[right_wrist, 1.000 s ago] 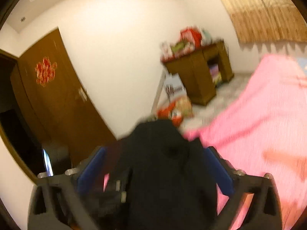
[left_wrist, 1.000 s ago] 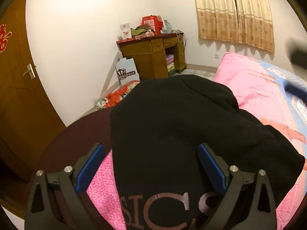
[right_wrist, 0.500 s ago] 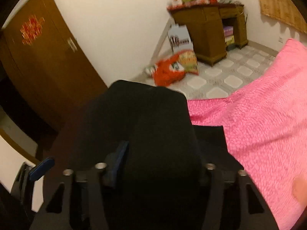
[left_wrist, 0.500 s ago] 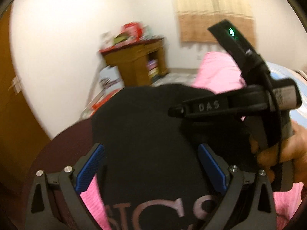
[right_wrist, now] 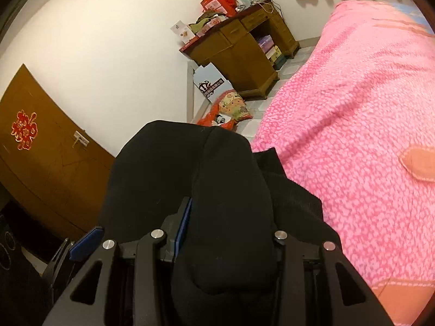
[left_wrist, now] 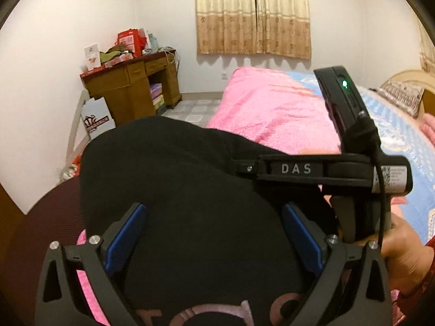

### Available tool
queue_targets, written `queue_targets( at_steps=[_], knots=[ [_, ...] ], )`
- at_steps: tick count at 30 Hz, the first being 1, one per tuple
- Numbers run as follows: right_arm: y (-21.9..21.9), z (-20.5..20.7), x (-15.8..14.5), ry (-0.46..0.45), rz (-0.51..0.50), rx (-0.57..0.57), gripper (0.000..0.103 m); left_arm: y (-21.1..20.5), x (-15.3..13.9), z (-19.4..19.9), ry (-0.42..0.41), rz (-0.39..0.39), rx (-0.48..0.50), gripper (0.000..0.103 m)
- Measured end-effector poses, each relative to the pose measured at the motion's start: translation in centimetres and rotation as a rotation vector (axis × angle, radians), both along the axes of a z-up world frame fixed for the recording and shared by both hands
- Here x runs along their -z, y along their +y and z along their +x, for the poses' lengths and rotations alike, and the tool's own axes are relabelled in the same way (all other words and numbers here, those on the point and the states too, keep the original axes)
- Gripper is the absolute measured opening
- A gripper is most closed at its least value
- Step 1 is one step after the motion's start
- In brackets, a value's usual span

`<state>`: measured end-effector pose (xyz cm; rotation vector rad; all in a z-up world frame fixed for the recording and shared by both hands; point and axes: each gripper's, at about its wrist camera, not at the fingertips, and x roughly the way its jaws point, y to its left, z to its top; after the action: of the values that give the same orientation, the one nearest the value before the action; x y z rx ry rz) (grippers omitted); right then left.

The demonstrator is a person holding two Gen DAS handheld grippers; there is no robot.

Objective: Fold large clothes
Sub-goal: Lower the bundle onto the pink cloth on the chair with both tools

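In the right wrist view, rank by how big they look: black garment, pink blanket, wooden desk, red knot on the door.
1 and 2. Pink blanket and black garment: similar, and the garment sits right at the camera, so unranked.
3. Wooden desk.
4. Red knot, smallest.

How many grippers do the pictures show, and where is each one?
2. The left gripper stands wide around the black garment at the bed's near end. The right gripper, entering from the right in the left view, is clamped on a bunched fold of it.
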<state>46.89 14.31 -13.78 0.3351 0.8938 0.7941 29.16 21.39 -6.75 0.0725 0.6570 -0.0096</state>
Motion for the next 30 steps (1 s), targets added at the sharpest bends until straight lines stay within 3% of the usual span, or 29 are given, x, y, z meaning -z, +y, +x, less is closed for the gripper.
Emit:
queue_targets(
  at_steps=[2,5,10,15,19,23,26,30],
  knots=[
    [-0.2,-0.1,-0.1,0.002,0.007,0.002,0.043,-0.6,-0.3,-1.1,0.002,0.015,-0.018,0.103],
    [-1.2,-1.7,-0.6,-0.009,0.015,0.005,0.052,-0.4,-1.1,-3.1,0.012,-0.028,-0.052,0.103],
    [-3.0,-3.9,-1.8,0.039,0.094,0.072,0.074,1.2,-0.6,-3.9,0.039,-0.035,-0.12,0.103],
    [-4.0,-6.4,-3.3,0.003,0.052,0.096,0.076,1.4,-0.6,-4.0,0.081,-0.077,-0.17,0.103],
    [-5.8,-9.1,-4.5,-0.074,0.003,0.148,0.076,0.5,-0.8,-4.0,0.066,-0.015,-0.18,0.103],
    [-5.9,-10.4,-3.3,-0.094,-0.095,0.146,0.076,0.2,-0.5,-3.2,0.066,0.043,-0.186,0.103],
    [-5.8,-10.0,-1.5,-0.054,-0.116,0.154,0.082,0.0,0.2,-2.5,0.086,0.068,-0.204,0.103],
    [-6.7,-9.2,0.5,0.057,-0.038,0.169,0.092,0.3,0.6,-2.0,0.094,0.047,-0.212,0.103]
  ],
)
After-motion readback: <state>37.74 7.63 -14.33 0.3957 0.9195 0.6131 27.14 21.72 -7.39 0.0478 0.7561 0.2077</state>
